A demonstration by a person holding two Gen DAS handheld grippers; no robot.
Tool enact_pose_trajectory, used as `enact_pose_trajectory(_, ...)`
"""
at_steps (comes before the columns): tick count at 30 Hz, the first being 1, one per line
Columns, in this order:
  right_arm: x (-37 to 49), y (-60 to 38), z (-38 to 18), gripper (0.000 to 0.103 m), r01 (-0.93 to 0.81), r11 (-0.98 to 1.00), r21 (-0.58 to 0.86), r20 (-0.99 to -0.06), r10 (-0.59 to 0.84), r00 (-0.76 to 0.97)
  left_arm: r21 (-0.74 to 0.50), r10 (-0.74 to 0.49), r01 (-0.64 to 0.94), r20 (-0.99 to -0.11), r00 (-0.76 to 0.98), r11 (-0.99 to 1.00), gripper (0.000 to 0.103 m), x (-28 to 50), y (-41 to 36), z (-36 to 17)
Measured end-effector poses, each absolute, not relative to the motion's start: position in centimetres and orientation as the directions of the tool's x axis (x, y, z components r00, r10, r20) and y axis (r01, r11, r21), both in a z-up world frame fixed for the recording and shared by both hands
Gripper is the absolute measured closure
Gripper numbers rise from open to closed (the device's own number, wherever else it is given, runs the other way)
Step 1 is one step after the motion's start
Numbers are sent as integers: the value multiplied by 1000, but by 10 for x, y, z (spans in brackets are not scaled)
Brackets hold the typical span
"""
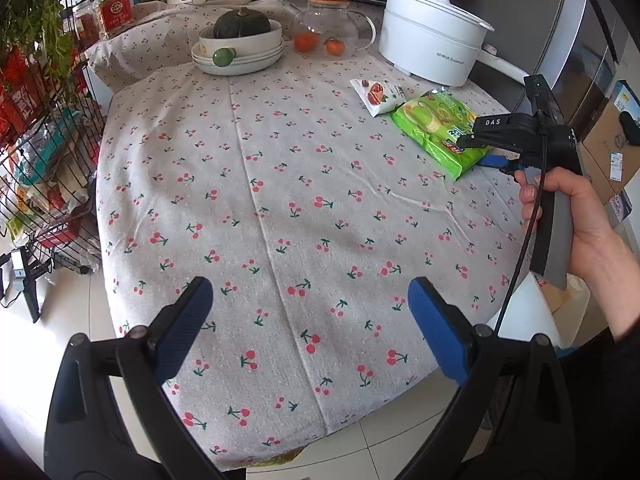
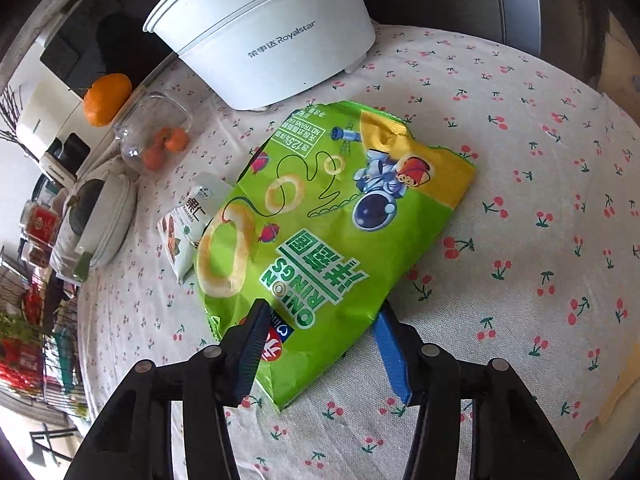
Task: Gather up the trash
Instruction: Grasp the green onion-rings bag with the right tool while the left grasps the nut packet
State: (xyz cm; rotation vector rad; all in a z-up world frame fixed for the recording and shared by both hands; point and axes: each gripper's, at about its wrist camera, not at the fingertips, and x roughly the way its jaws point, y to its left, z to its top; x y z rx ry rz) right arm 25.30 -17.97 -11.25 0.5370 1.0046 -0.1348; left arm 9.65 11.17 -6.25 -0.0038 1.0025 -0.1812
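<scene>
A torn green onion-rings bag (image 2: 320, 232) lies flat on the cherry-print tablecloth (image 2: 540, 240); it also shows in the left wrist view (image 1: 436, 128). A small white nut packet (image 2: 188, 224) lies against its far left side, also in the left wrist view (image 1: 378, 94). My right gripper (image 2: 320, 344) is open, with one finger over and one finger under the bag's near end, apart from it. In the left wrist view the right gripper (image 1: 478, 152) sits at the bag's edge. My left gripper (image 1: 310, 320) is open and empty over the near part of the table.
A white electric pot (image 1: 432, 40) stands just behind the bag. A glass teapot with oranges (image 1: 326, 32) and stacked bowls holding a squash (image 1: 240, 46) stand at the back. A wire rack of goods (image 1: 40, 140) is at the left. The table's front edge (image 1: 280, 456) is near.
</scene>
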Motion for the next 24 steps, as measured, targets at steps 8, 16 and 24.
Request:
enact_pose_trajectory(8, 246, -210, -94, 100, 281, 900, 334, -843, 152, 516, -98, -167, 161, -849, 502, 982, 5, 112, 100, -67)
enact_pose_trajectory(16, 202, -252, -25, 100, 145, 964, 222, -806, 98, 584, 29, -151, 300, -817, 557, 953, 5, 168, 33, -64)
enact_pose_trajectory(24, 168, -282, -12, 100, 106, 962, 250, -804, 145, 577, 226, -137, 477, -779, 612, 849, 5, 265, -33, -64)
